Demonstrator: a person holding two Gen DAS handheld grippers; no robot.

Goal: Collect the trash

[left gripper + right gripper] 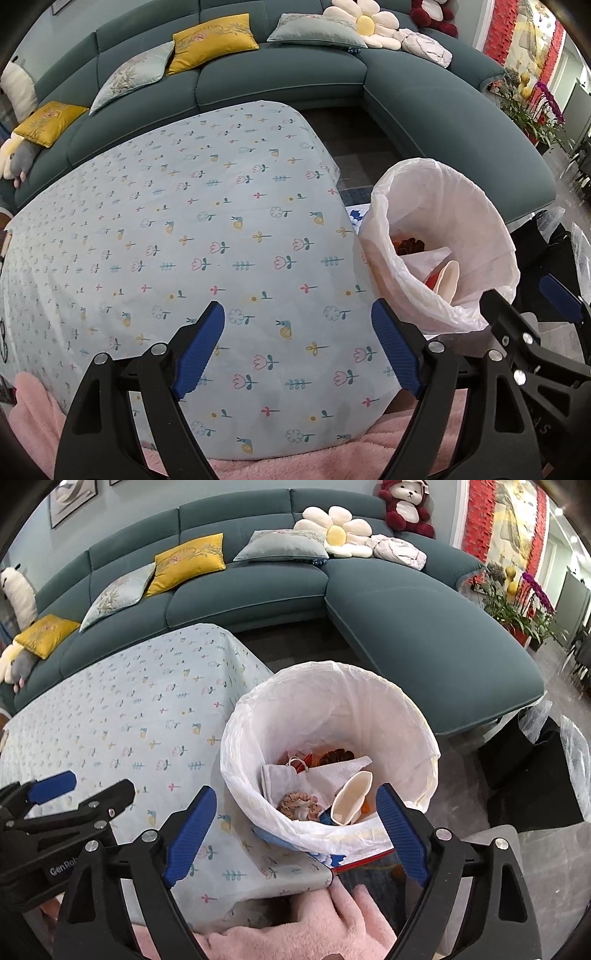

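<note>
A bin lined with a white plastic bag [332, 701] stands beside the table's right edge; it also shows in the left wrist view [443, 206]. Inside lie crumpled tissues [332, 771], a cream paper cup [351, 797], pine cones and wrappers. My right gripper [295, 834] is open and empty, hovering just above the bin's near rim. My left gripper [299, 343] is open and empty above the table with the floral tablecloth [184, 240], left of the bin. The right gripper's arm shows at the right in the left wrist view [524, 343].
A teal corner sofa [406, 620] with yellow and grey cushions wraps behind the table. A pink fluffy fabric [295, 934] lies at the near edge. Black boxes with bubble wrap [535, 768] sit on the floor at the right. Potted flowers [517, 605] stand at the far right.
</note>
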